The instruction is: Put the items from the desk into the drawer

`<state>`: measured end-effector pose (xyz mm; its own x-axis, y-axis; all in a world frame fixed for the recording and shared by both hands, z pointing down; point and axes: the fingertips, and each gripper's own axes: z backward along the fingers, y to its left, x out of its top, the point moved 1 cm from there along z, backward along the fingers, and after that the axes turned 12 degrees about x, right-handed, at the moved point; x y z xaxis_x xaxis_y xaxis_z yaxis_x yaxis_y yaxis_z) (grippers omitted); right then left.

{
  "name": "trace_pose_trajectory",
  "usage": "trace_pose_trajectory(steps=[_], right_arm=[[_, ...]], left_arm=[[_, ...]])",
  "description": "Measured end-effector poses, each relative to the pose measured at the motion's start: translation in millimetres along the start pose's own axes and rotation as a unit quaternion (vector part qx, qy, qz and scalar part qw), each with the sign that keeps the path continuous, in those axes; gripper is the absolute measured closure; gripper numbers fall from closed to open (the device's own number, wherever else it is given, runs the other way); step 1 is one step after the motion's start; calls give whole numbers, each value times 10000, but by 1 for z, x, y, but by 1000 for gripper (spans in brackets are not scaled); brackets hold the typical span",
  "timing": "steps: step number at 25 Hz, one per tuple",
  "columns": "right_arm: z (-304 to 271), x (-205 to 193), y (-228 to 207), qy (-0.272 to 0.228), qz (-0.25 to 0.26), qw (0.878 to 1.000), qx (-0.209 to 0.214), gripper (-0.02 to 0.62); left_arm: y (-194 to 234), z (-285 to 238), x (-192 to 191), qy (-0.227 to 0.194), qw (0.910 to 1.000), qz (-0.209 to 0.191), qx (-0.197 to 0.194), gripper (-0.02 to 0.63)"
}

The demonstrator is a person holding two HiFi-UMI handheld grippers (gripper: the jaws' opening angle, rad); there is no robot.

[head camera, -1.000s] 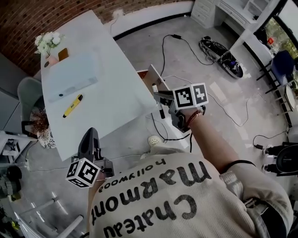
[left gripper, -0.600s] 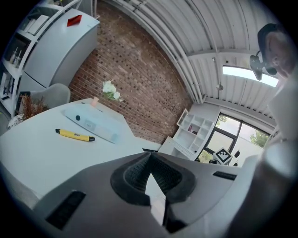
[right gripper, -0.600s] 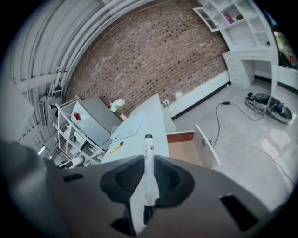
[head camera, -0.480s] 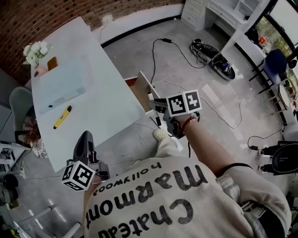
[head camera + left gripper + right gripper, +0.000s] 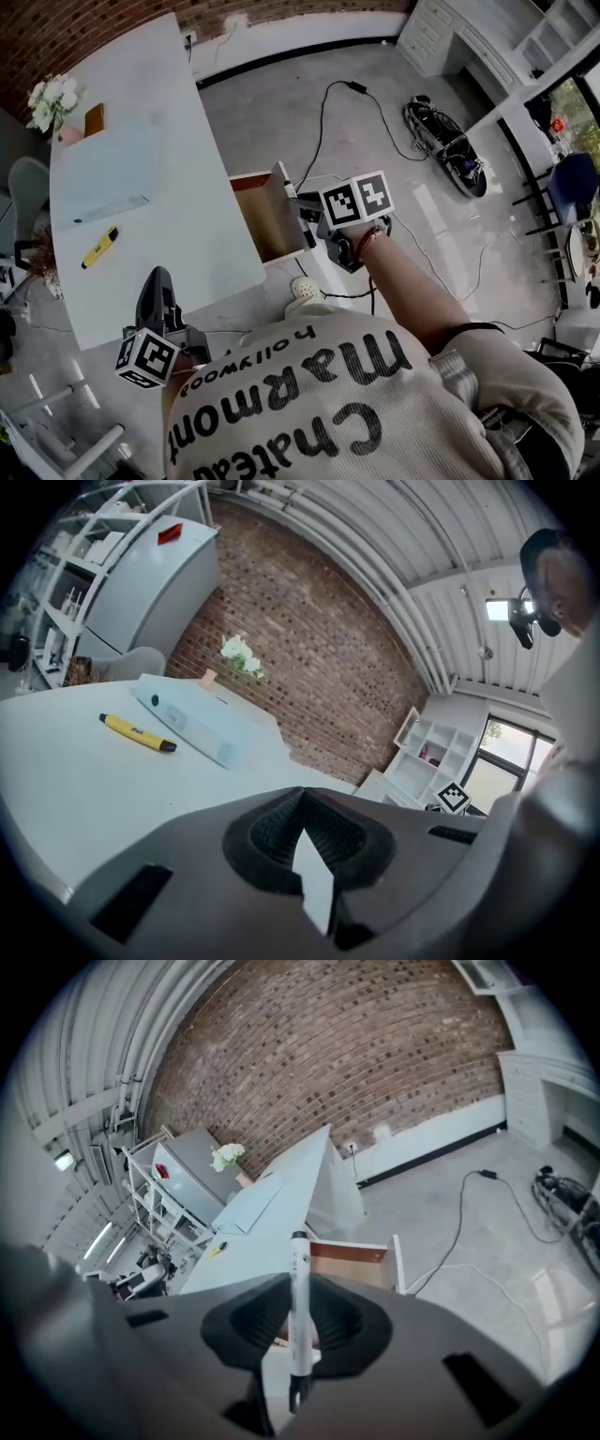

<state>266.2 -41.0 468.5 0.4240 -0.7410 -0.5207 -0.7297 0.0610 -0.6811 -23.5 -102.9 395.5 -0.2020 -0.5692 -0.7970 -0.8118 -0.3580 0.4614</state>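
A white marker with a black cap [image 5: 297, 1288] stands upright between the jaws of my right gripper [image 5: 296, 1309], which is shut on it. In the head view that gripper [image 5: 307, 214] hangs at the front edge of the open wooden drawer [image 5: 264, 217] on the white desk's [image 5: 187, 225] right side. A yellow pen [image 5: 98, 247] [image 5: 137, 732] and a pale blue flat case [image 5: 103, 178] [image 5: 187, 722] lie on the desk. My left gripper [image 5: 156, 279] [image 5: 302, 797] hovers at the desk's near edge, shut, with nothing in it.
A vase of white flowers [image 5: 52, 101] and a small brown object [image 5: 94, 119] stand at the desk's far end. A grey chair [image 5: 23, 192] sits left of the desk. Cables [image 5: 323, 122] trail over the floor, and a white shoe [image 5: 305, 289] lies below the drawer.
The right gripper has carried the marker left, closer to the open drawer. The left gripper has shifted left along the desk's near edge. The head view has swung, showing more of the drawer's inside.
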Motion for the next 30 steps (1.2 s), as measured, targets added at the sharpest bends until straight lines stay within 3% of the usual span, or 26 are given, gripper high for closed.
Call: trace_pose_trajectory(steps=[4,9,16,24,30], right_arm=[[-15,20,-32,376,210,9988,248,525],[-46,15,-56,1071,588,9910,549,525],[-112,-16,-89,1643,151,9836,726,525],[-170,-75,-114,2341,180,9699,647,525],[-209,-102,-125,2392,-73,9690,622,525]], left_arm=[[-11,-17,-13,-180,9989,180,391,611],[-6,-13,-35,-222,9923,452,1129,611],[11,-5,-52,72,9814,544,1838,611],[37,1,-81,470,9670,661,2414,611],[57,6,-88,570,9602,618,2662,611]])
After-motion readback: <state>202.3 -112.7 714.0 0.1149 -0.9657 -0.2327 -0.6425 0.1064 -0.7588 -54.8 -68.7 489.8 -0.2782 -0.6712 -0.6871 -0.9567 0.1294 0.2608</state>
